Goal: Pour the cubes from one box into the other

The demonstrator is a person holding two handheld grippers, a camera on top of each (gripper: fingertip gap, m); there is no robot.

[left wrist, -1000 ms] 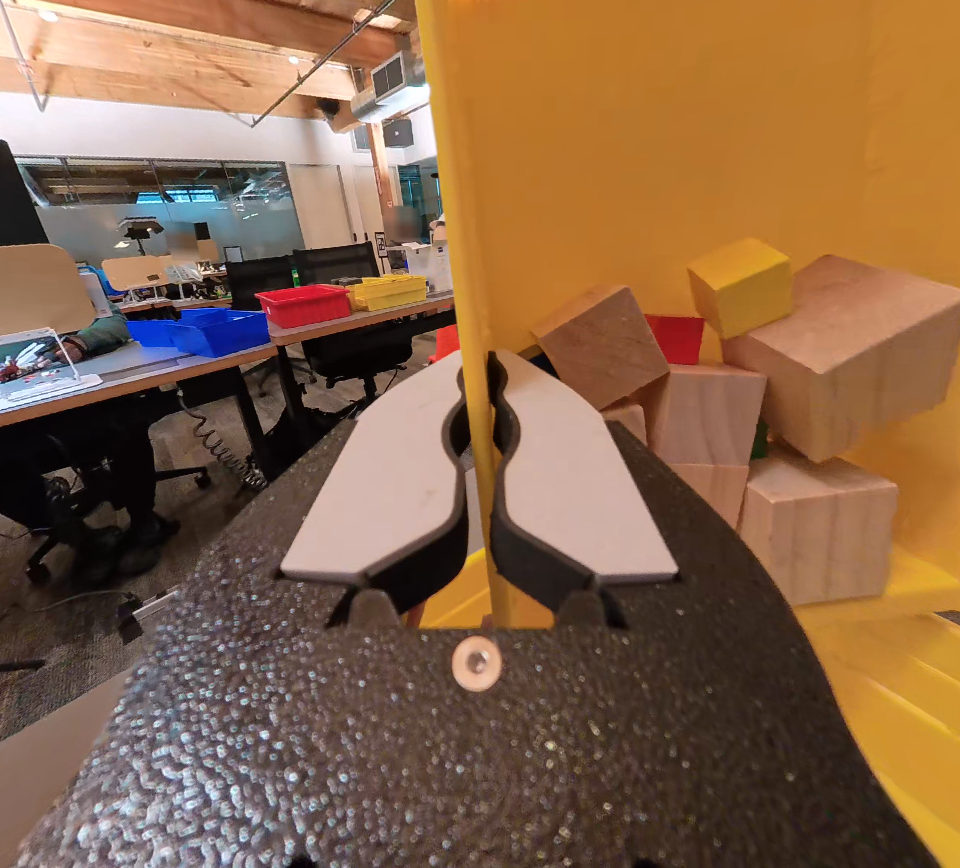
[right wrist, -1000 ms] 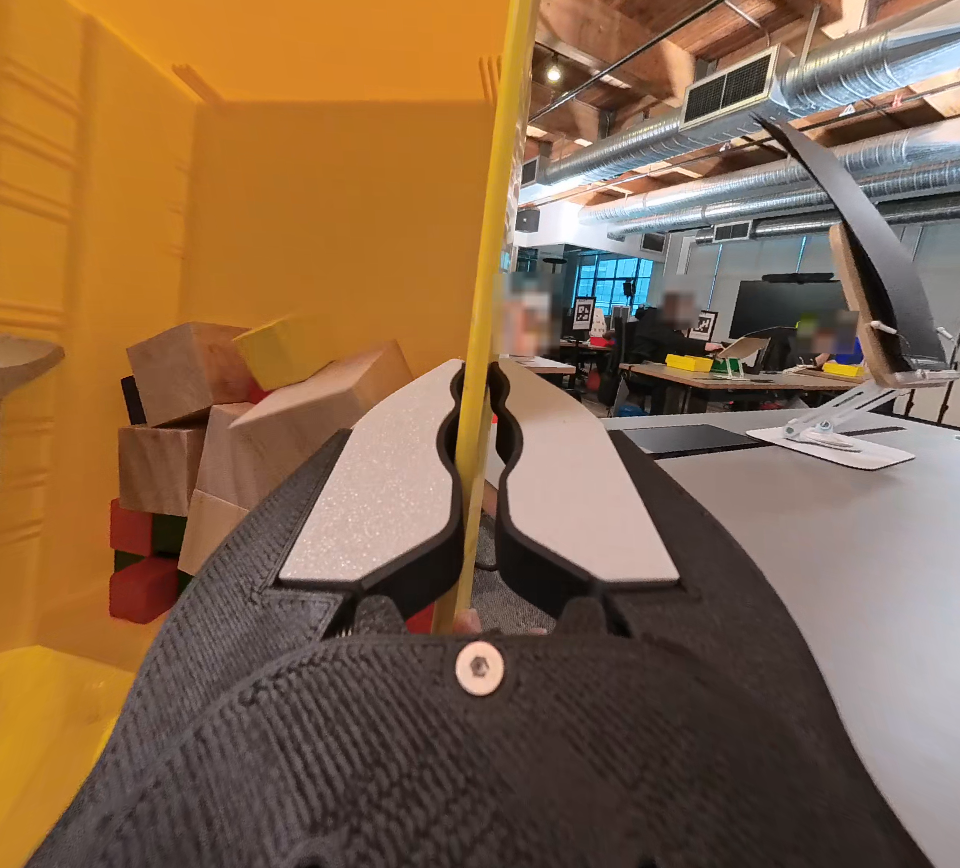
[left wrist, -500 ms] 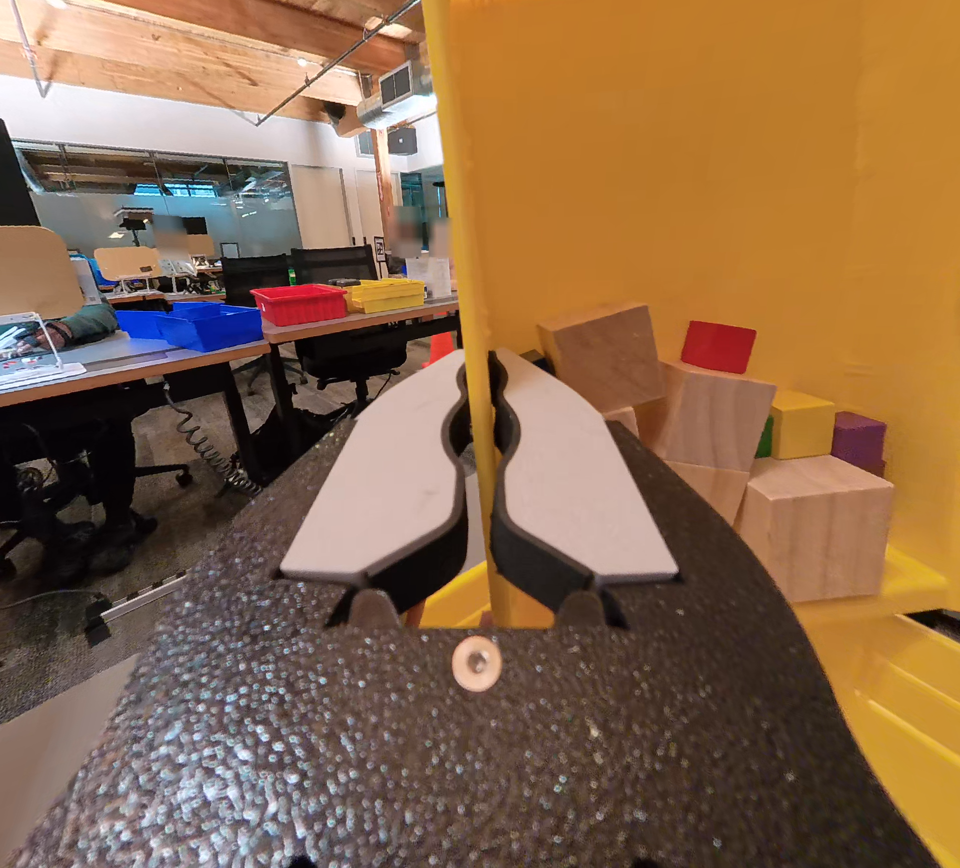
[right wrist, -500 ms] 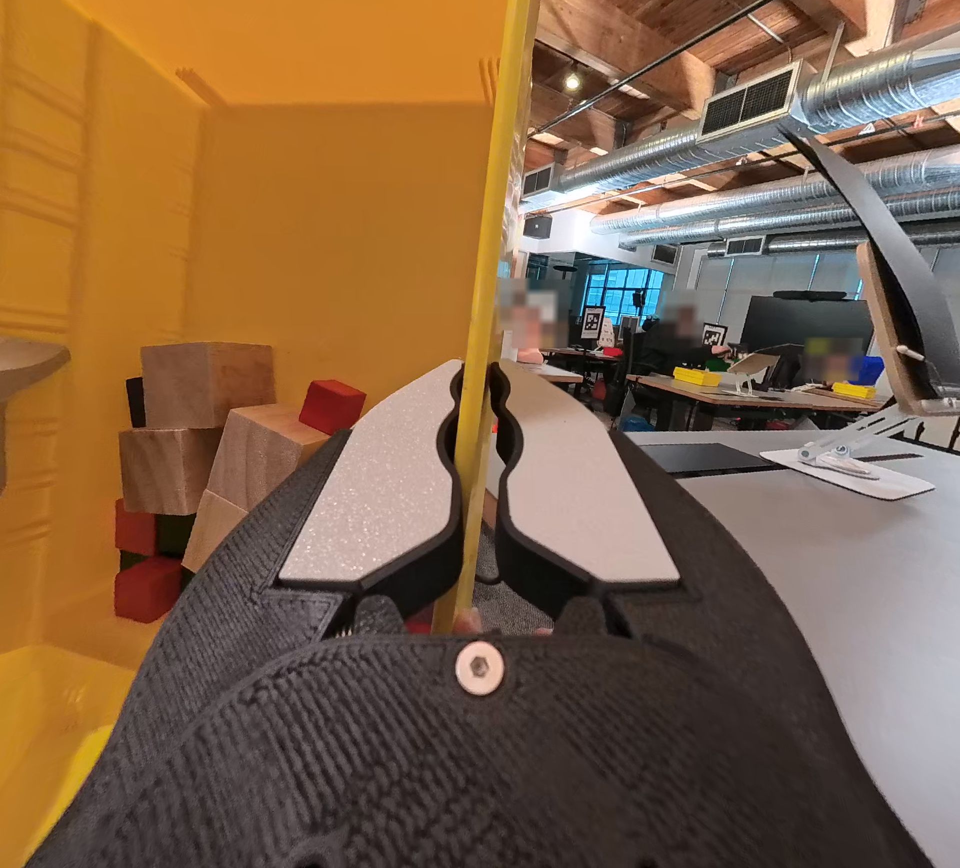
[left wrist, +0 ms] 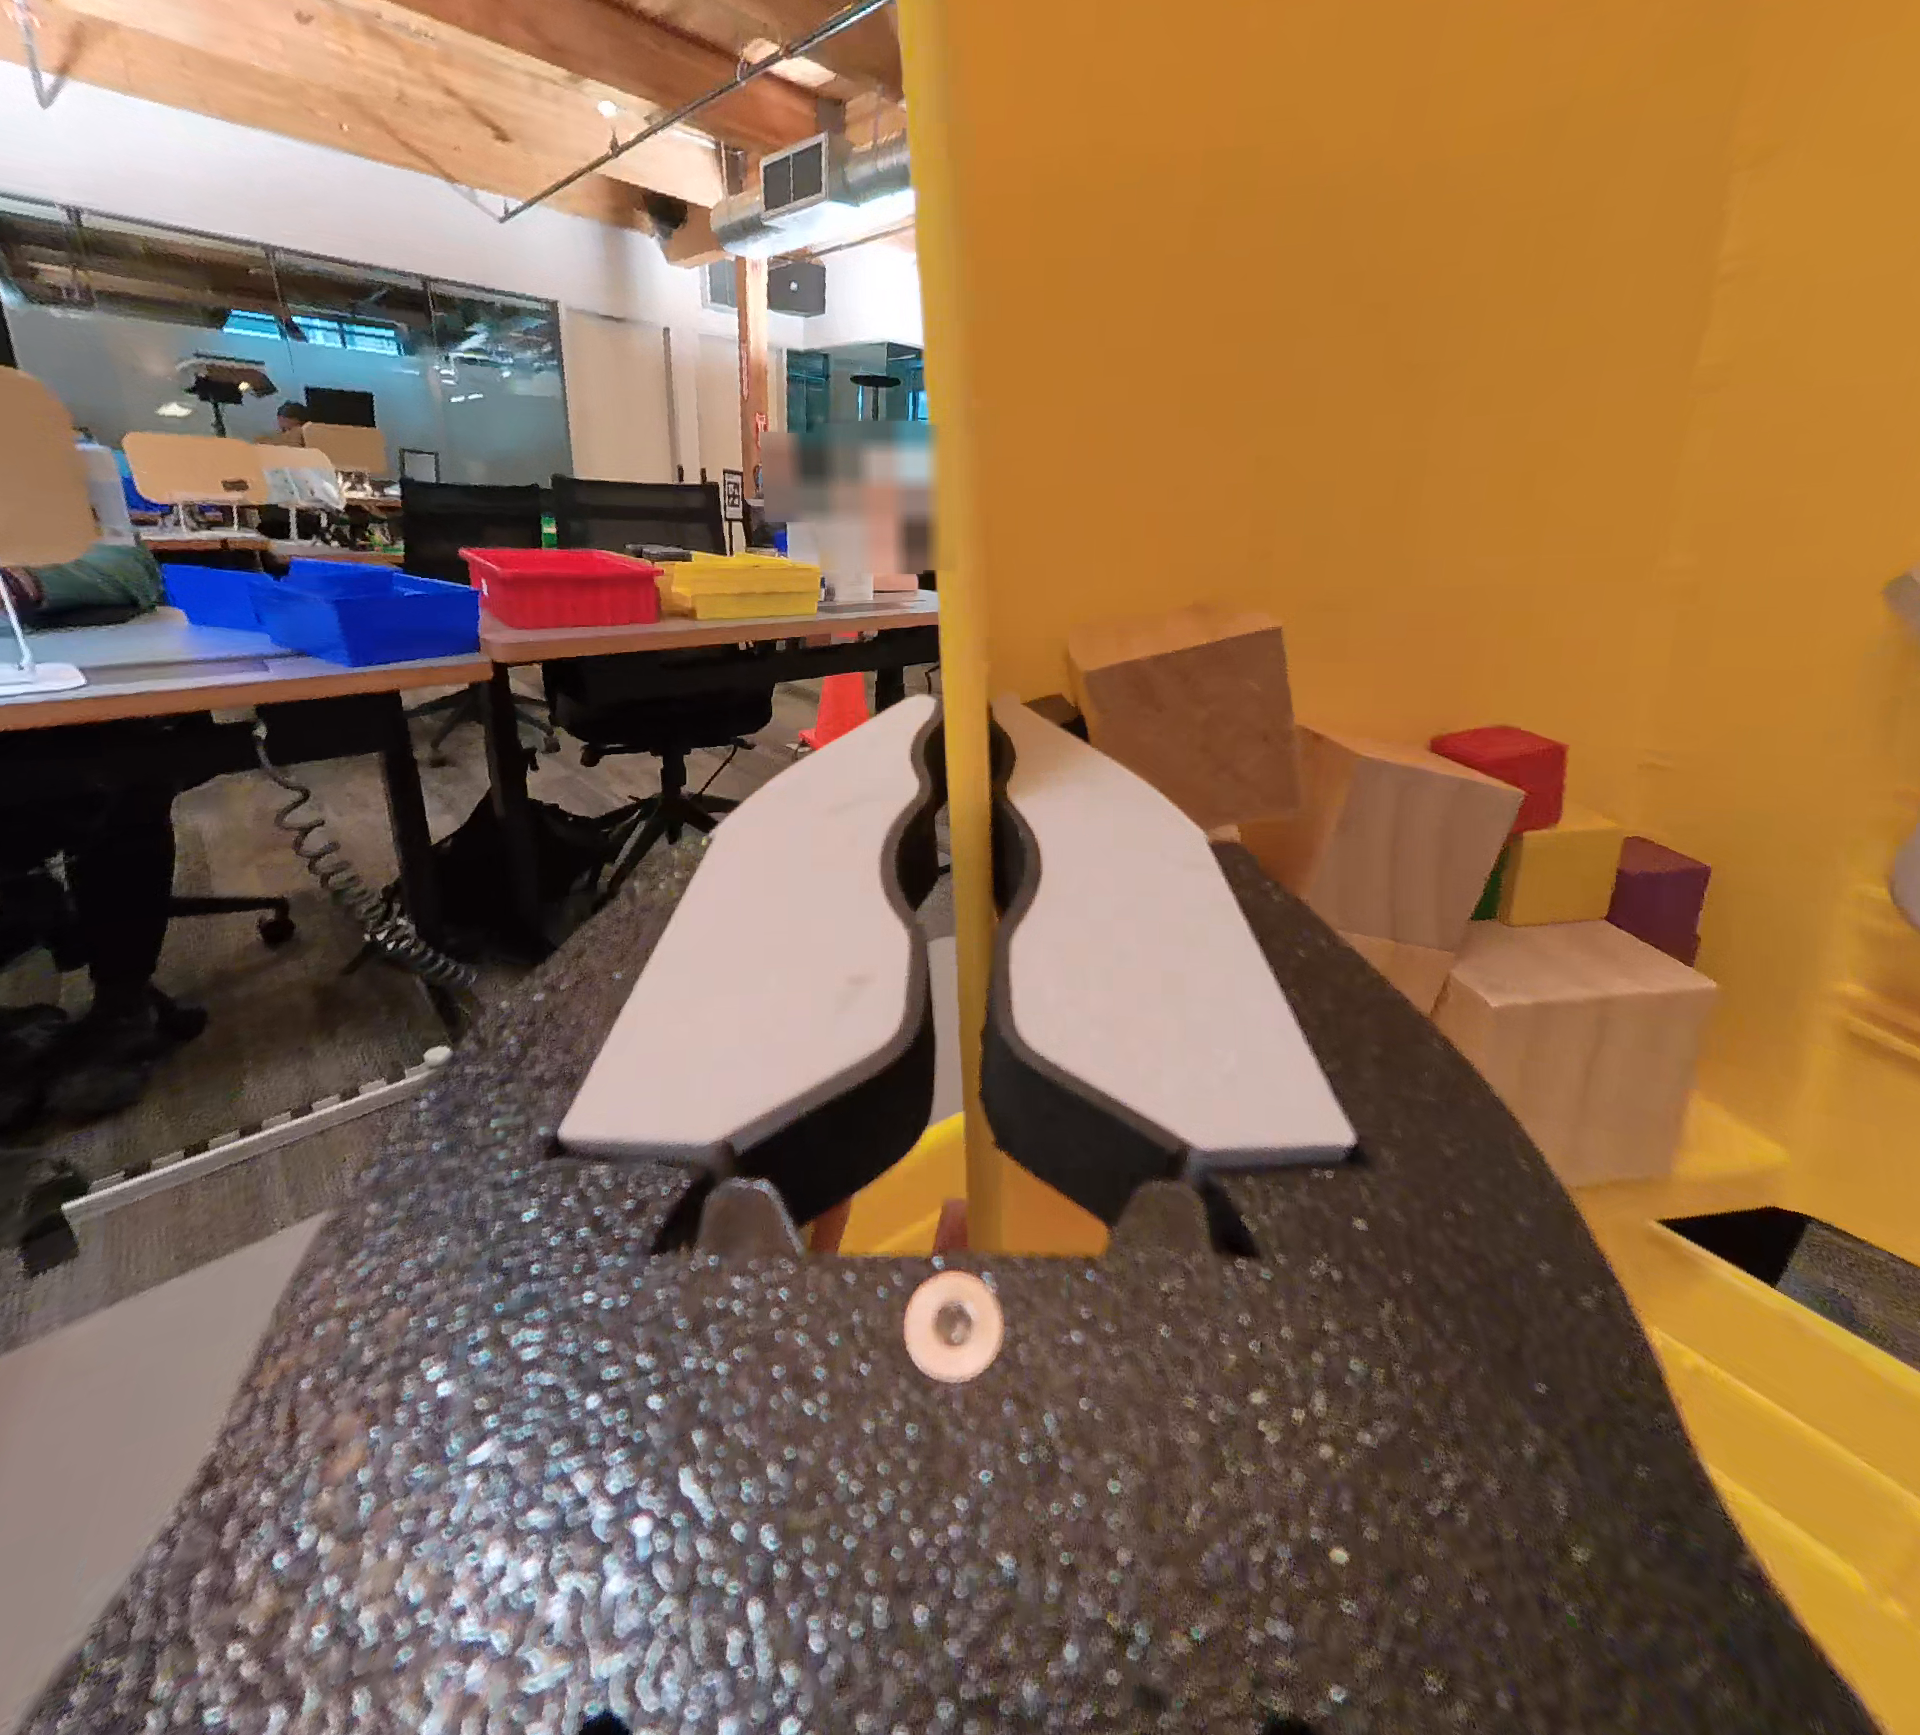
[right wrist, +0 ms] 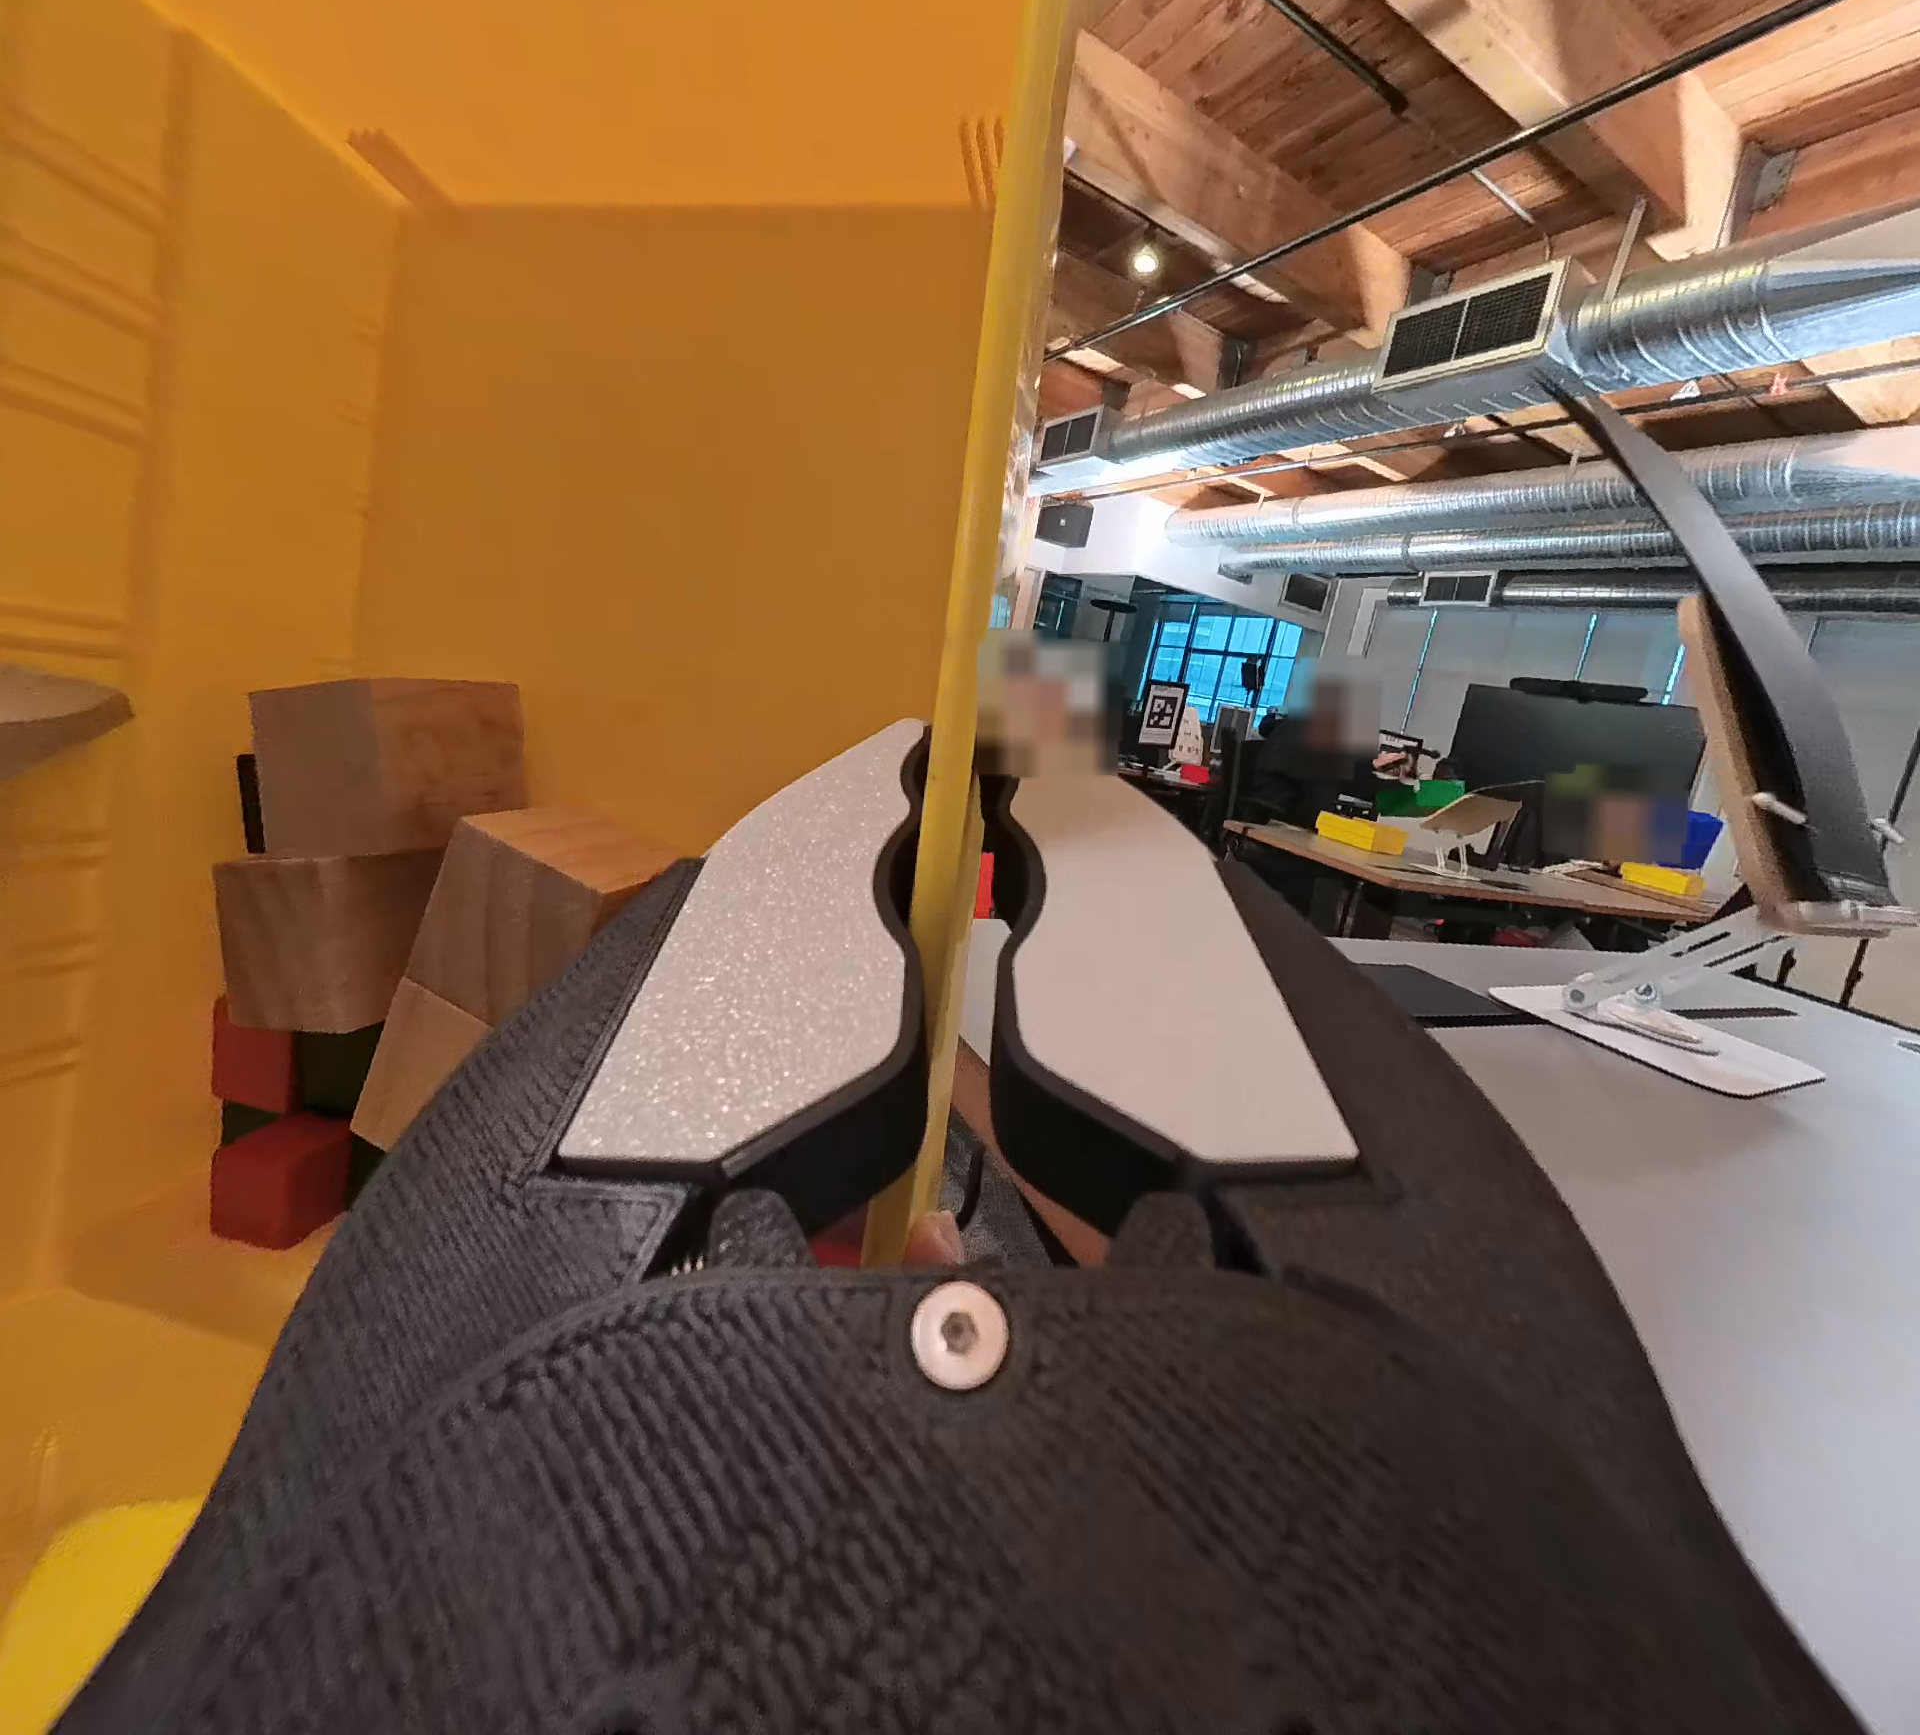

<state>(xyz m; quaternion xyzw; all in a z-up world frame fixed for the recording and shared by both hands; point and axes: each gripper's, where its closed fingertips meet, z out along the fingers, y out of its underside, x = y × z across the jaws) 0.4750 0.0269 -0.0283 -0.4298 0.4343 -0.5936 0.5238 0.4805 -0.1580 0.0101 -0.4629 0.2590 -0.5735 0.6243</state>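
Observation:
A yellow box (left wrist: 1351, 335) is held up on edge between my two grippers. My left gripper (left wrist: 961, 719) is shut on its left side wall. My right gripper (right wrist: 954, 750) is shut on its right side wall (right wrist: 987, 438). Inside, several cubes lie piled at the low end. In the left wrist view these are plain wooden cubes (left wrist: 1397, 844), a red cube (left wrist: 1507, 760), a yellow cube (left wrist: 1558, 875) and a purple cube (left wrist: 1659, 896). The right wrist view shows wooden cubes (right wrist: 384, 766) over red cubes (right wrist: 275, 1176). More ribbed yellow plastic (left wrist: 1787, 1436) lies below the open end.
A grey table (right wrist: 1714, 1270) with a tablet stand (right wrist: 1766, 802) is on my right. Desks with red (left wrist: 561, 586), blue (left wrist: 364, 615) and yellow (left wrist: 743, 586) bins, office chairs (left wrist: 644, 698) and an orange cone (left wrist: 842, 703) stand on my left. People sit farther off.
The cubes have tumbled down inside the box. A large wooden cube has left the pile, the yellow cube has dropped lower and a purple cube now shows. Both grips stay on the walls.

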